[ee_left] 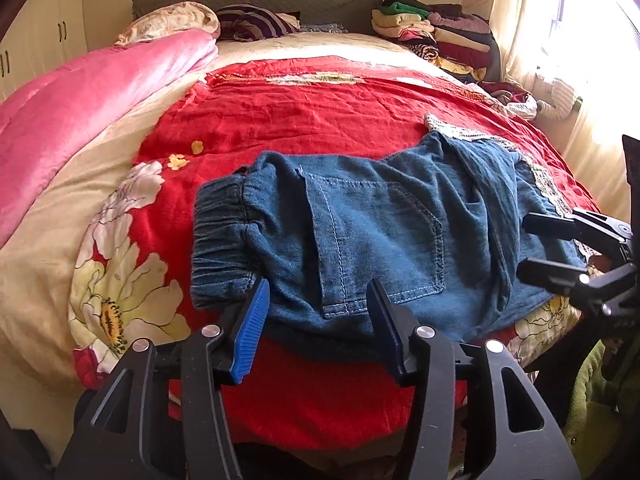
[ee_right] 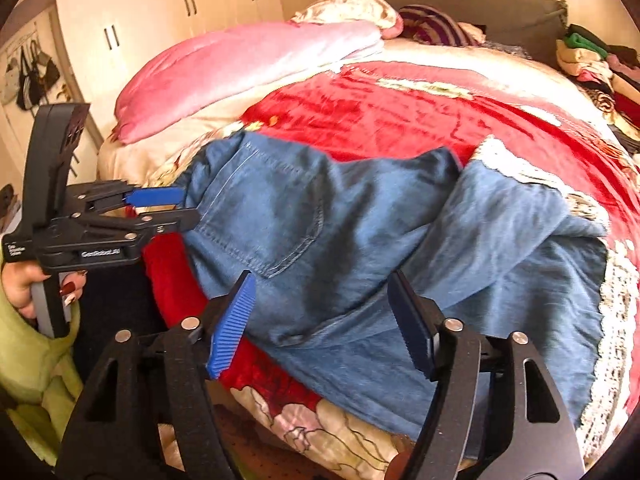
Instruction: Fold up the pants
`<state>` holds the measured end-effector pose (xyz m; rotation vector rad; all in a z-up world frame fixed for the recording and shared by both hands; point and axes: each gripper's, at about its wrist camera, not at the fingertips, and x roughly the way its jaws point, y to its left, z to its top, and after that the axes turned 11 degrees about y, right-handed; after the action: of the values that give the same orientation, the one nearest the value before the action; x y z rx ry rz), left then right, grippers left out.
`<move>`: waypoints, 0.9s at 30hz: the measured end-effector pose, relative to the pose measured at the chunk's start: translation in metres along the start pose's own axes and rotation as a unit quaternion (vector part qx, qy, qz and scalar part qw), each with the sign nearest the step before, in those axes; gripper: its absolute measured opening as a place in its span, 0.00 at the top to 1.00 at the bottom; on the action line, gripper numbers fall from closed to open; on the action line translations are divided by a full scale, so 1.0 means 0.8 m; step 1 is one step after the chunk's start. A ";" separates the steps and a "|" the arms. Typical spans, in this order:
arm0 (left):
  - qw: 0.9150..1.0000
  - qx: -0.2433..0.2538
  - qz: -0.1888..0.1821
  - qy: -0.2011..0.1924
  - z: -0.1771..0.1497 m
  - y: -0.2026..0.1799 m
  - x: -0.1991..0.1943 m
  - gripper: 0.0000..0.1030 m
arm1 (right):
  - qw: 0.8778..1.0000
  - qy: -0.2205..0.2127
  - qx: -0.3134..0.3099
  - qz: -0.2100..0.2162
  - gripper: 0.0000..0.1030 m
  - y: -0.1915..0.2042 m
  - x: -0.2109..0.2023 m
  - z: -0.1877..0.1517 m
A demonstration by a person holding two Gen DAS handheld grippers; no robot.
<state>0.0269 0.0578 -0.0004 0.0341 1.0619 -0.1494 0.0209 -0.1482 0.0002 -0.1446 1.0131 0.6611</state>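
Note:
Blue denim pants [ee_left: 380, 232] with an elastic waistband [ee_left: 218, 248] and white lace hems [ee_right: 612, 320] lie folded on the red floral bedspread [ee_left: 300, 120]. The back pocket faces up. My left gripper [ee_left: 320, 314] is open at the near edge of the pants, by the waistband, and its blue pads [ee_left: 256, 312] stand apart from the cloth. Seen from the right wrist, the left gripper [ee_right: 186, 205] is at the waistband end. My right gripper [ee_right: 324, 320] is open over the leg end of the pants [ee_right: 360, 240], gripping nothing. From the left wrist, the right gripper [ee_left: 528, 248] shows at the right edge.
A pink quilt [ee_left: 80, 104] lies along the left of the bed. A pile of folded clothes [ee_left: 436, 36] sits at the back right by the headboard [ee_left: 256, 4]. A striped pillow [ee_left: 252, 22], wardrobe doors [ee_right: 180, 12] and a bright curtain [ee_left: 560, 60] surround the bed. A hand [ee_right: 24, 288] holds the left gripper's handle.

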 end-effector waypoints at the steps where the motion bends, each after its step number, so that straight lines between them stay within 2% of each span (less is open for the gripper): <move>1: 1.000 0.000 0.002 -0.002 0.000 0.001 -0.003 0.50 | 1.000 -0.004 0.004 -0.003 0.38 -0.003 -0.003 0.000; 5: 1.000 0.005 0.005 -0.019 0.003 -0.003 -0.023 0.45 | 0.999 -0.019 0.018 -0.019 0.34 -0.017 -0.018 0.000; 8: 1.000 0.012 -0.002 -0.028 0.009 -0.011 -0.033 0.44 | 0.997 -0.034 0.016 -0.067 0.30 -0.026 -0.034 0.001; 10: 0.999 0.022 -0.010 -0.031 0.015 -0.020 -0.036 0.43 | 0.996 -0.041 0.025 -0.077 0.28 -0.036 -0.042 0.001; 11: 0.999 0.028 -0.015 -0.030 0.019 -0.027 -0.036 0.37 | 0.995 -0.043 0.029 -0.083 0.27 -0.042 -0.046 0.002; 13: 0.998 0.043 -0.021 -0.032 0.025 -0.041 -0.034 0.31 | 0.993 -0.049 0.038 -0.097 0.26 -0.057 -0.052 0.005; 16: 0.997 0.063 -0.047 -0.024 0.034 -0.065 -0.027 0.31 | 0.991 -0.050 0.050 -0.110 0.24 -0.078 -0.058 0.015; 21: 0.989 0.092 -0.112 0.003 0.049 -0.110 0.002 0.31 | 0.990 -0.041 0.060 -0.124 0.23 -0.112 -0.055 0.043; 24: 0.983 0.104 -0.151 0.028 0.051 -0.132 0.022 0.38 | 0.990 -0.031 0.061 -0.121 0.21 -0.127 -0.044 0.061; 26: 0.979 0.110 -0.167 0.047 0.054 -0.144 0.041 0.57 | 0.991 -0.022 0.062 -0.116 0.21 -0.138 -0.032 0.073; 27: 0.977 0.111 -0.171 0.054 0.053 -0.148 0.047 0.60 | 0.991 -0.014 0.064 -0.119 0.20 -0.143 -0.025 0.080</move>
<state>0.0654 -0.0675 -0.0075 0.0603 1.1488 -0.5839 0.1267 -0.2224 0.0300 -0.1407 0.9895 0.3794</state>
